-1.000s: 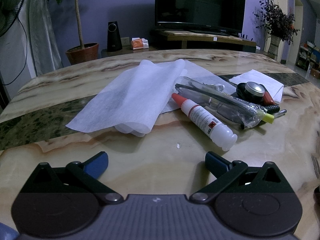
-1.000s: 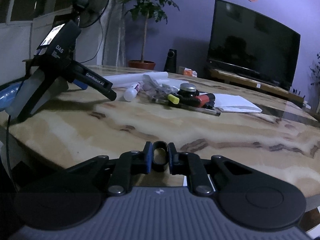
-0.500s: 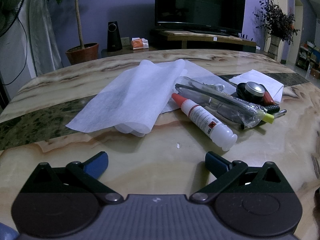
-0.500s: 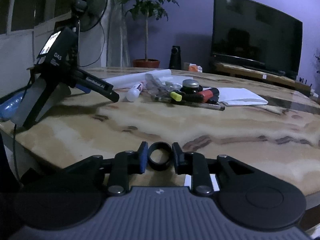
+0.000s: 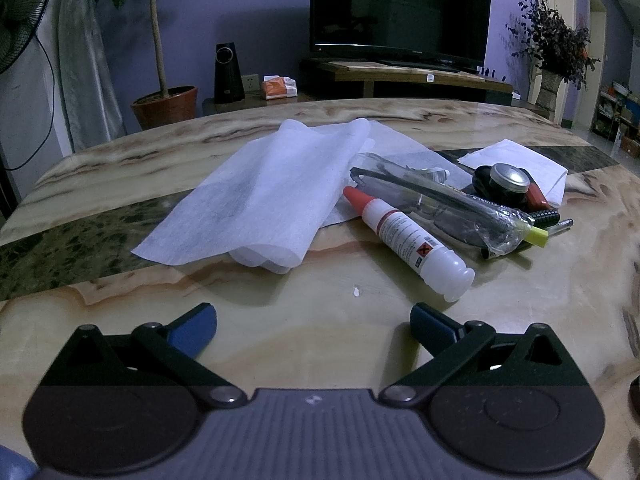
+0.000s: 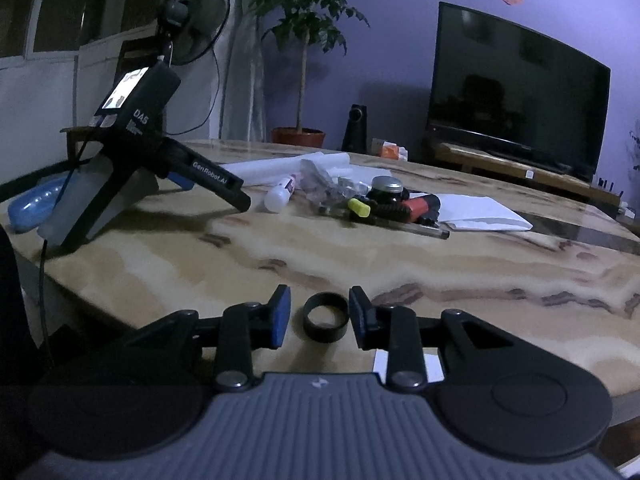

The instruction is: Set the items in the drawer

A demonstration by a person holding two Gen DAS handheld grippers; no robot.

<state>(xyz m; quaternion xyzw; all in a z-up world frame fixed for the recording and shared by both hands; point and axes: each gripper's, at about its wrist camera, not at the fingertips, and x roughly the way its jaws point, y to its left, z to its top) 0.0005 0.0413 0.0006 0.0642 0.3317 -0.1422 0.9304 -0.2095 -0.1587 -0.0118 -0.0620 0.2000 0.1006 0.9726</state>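
Observation:
A black ring (image 6: 325, 317) lies on the marble table (image 6: 280, 256) between the pads of my right gripper (image 6: 318, 318). The jaws stand apart, with a clear gap on the left and the right pad close beside the ring. My left gripper (image 5: 312, 328) rests wide open on the table with nothing between its fingers; in the right wrist view it stands at the left (image 6: 160, 160). Ahead of it lie a white glue bottle with a red cap (image 5: 408, 236), white tissue sheets (image 5: 260, 200), a clear bag of pens (image 5: 440, 204), a yellow highlighter (image 5: 536, 236) and a black round tin (image 5: 508, 180).
The table's near edge runs just below the right gripper. A folded white paper (image 6: 480, 212) lies right of the pile. Beyond the table stand a television (image 6: 516, 100), a potted plant (image 5: 164, 100) and a fan (image 6: 196, 24). A blue thing (image 6: 28, 208) sits at the left edge.
The right jaws have opened and let go of the black ring, which now lies round between them. The left gripper and the pile of items have not moved.

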